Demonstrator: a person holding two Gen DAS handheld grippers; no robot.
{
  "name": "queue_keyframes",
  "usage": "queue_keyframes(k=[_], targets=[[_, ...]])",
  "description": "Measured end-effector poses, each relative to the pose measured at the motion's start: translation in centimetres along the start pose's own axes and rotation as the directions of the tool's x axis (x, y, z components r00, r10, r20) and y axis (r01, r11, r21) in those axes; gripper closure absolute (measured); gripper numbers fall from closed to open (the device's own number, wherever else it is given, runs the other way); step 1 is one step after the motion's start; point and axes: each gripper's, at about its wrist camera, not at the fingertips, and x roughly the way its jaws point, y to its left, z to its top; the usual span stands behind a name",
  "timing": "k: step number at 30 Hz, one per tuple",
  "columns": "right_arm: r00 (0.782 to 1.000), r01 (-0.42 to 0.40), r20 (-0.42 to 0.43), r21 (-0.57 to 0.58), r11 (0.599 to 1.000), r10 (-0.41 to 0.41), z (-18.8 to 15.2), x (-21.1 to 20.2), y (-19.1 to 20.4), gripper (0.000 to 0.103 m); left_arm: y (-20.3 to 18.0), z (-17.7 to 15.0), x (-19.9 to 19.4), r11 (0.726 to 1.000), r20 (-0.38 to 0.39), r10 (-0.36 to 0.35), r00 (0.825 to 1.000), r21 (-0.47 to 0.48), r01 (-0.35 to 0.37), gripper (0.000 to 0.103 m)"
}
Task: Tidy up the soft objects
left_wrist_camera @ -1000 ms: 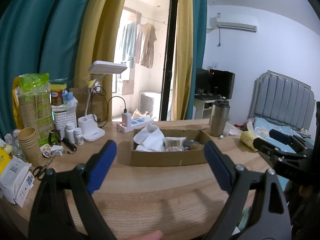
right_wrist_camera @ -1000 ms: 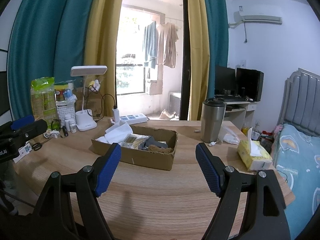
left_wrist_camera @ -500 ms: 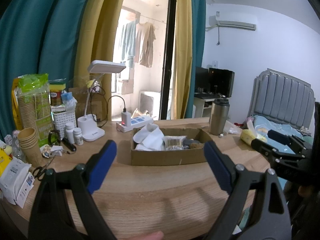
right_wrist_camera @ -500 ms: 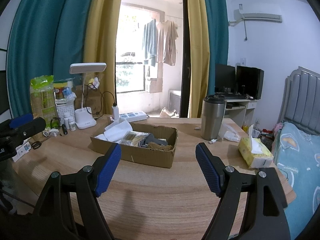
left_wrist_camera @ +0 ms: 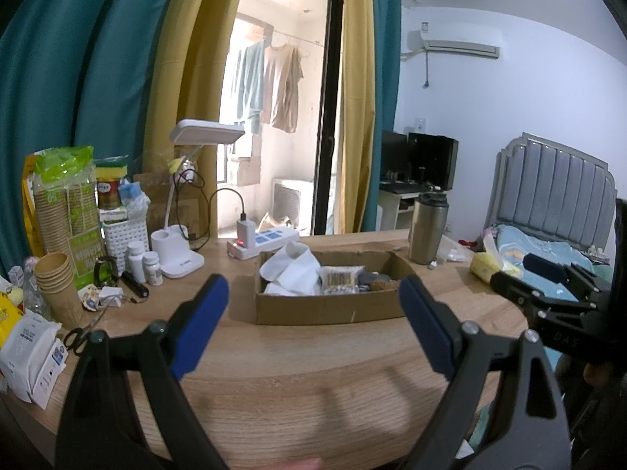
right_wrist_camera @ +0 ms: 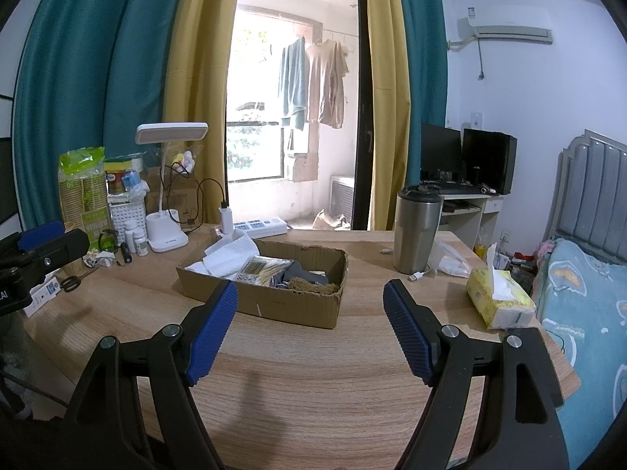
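An open cardboard box (left_wrist_camera: 329, 307) (right_wrist_camera: 290, 305) sits mid-table. In it lie a white cloth (left_wrist_camera: 294, 270) (right_wrist_camera: 231, 254), a packet of cotton swabs (left_wrist_camera: 339, 280) (right_wrist_camera: 262, 270), a dark grey item (right_wrist_camera: 301, 274) and a brown sponge-like piece (left_wrist_camera: 382, 286) (right_wrist_camera: 313, 286). My left gripper (left_wrist_camera: 313, 321) is open and empty, held in front of the box. My right gripper (right_wrist_camera: 309, 325) is open and empty, in front of the box's right half. Each gripper shows at the edge of the other's view, the right one (left_wrist_camera: 548, 278), the left one (right_wrist_camera: 43, 243).
A steel tumbler (right_wrist_camera: 415, 231) and yellow tissue pack (right_wrist_camera: 499, 301) stand right of the box. A desk lamp (left_wrist_camera: 184, 243), power strip (left_wrist_camera: 266, 241), pill bottles (left_wrist_camera: 143, 260), paper cups (left_wrist_camera: 55, 286), scissors (left_wrist_camera: 78, 333) and white packets (left_wrist_camera: 33, 356) crowd the left. A bed (right_wrist_camera: 580, 313) lies right.
Both views show the box slightly lower and a little farther off. Both grippers stay open and empty.
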Motion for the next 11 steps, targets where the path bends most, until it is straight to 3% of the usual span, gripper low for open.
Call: queue_keyframes(k=[11], targets=[[1.0,-0.015,0.002,0.008,1.0,0.015,-0.11,-0.01,0.0,0.023,-0.27,0.18,0.26,1.0,-0.007,-0.005,1.0,0.026,0.005,0.013]])
